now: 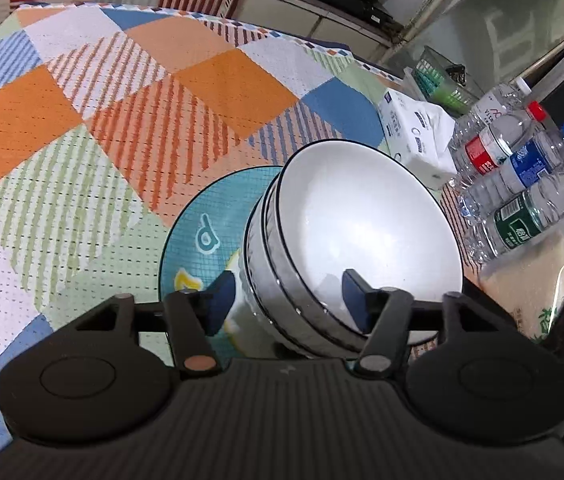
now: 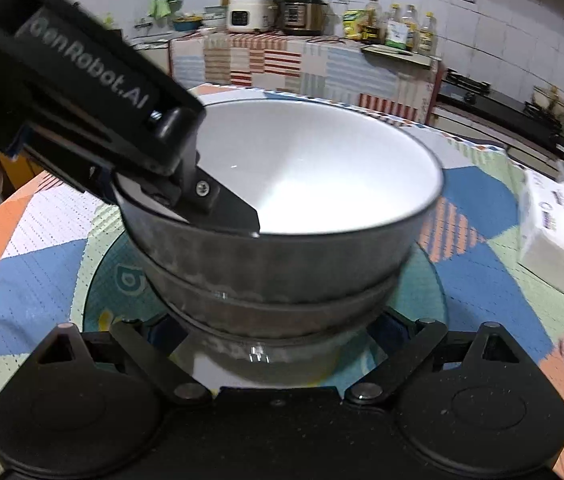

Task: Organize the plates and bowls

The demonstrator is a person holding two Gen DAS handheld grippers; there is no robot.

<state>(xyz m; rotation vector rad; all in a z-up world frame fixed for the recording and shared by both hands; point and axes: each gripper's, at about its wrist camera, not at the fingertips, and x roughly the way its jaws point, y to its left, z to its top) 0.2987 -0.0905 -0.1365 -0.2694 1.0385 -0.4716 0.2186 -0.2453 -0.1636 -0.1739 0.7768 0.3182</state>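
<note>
While the stack of nested white-lined, grey-walled ceramic bowls (image 1: 346, 240) stands on the round teal patterned plate (image 1: 201, 232), the left tool (image 1: 288, 302) straddles the near rim of the stack: one blue-padded finger (image 1: 356, 300) lies inside the top bowl, the other (image 1: 221, 300) outside the wall over the plate. Its jaws stand apart; whether the pads press the rim cannot be told. Three bowls can be counted in the stack, and the top one holds nothing but that finger.

From the right wrist view, the same stack (image 2: 282, 256) fills the centre, with the plate (image 2: 121, 280) beneath it on the table's patchwork cloth of orange, blue, green and white (image 2: 482, 280). The left tool's black finger (image 2: 221, 208) reaches over the rim on the left side into the top bowl. The right tool (image 2: 282, 336) sits low and close against the base of the stack, its fingers spread wide on either side of the lower bowls; contact cannot be told.

Beside the plate lie a white tissue pack (image 1: 418, 136) and four clear plastic water bottles (image 1: 522, 176), near the table's edge.
</note>
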